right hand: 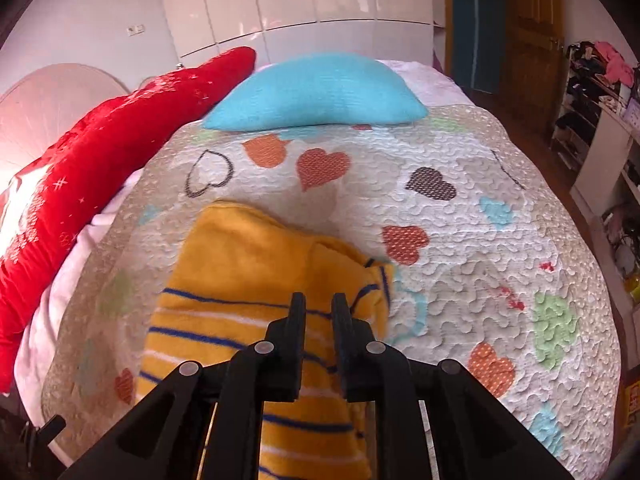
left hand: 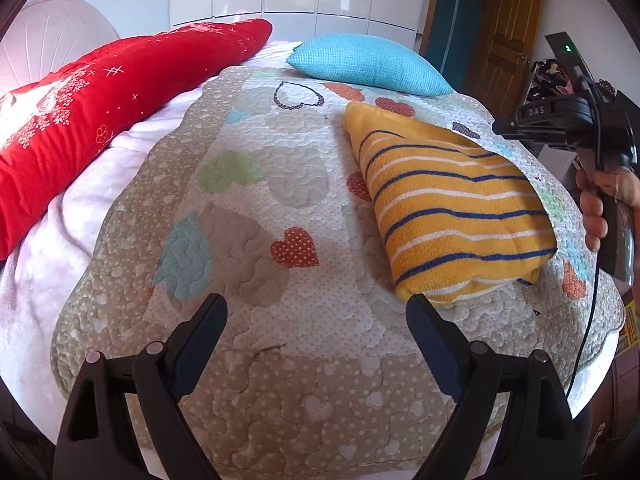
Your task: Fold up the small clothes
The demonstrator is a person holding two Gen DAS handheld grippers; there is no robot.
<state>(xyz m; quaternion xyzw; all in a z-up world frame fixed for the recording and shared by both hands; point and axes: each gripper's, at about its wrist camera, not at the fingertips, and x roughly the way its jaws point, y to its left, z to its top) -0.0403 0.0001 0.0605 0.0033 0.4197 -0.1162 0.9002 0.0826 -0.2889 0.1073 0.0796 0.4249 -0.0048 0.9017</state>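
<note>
A yellow garment with blue and white stripes (left hand: 452, 208) lies folded into a thick bundle on the heart-patterned quilt (left hand: 280, 184). My left gripper (left hand: 316, 316) is open and empty, held above the quilt to the left of the bundle's near corner. My right gripper (right hand: 319, 310) hangs over the same garment (right hand: 240, 280) with its jaws close together, a narrow gap between them, nothing held. The right gripper's body and the hand on it also show at the right edge of the left wrist view (left hand: 592, 136).
A turquoise pillow (left hand: 368, 64) lies at the far end of the bed and a long red cushion (left hand: 100, 120) along the left side. White wardrobe doors (right hand: 304, 0) stand behind. A wooden door (left hand: 504, 40) and cluttered shelves (right hand: 600, 92) are to the right.
</note>
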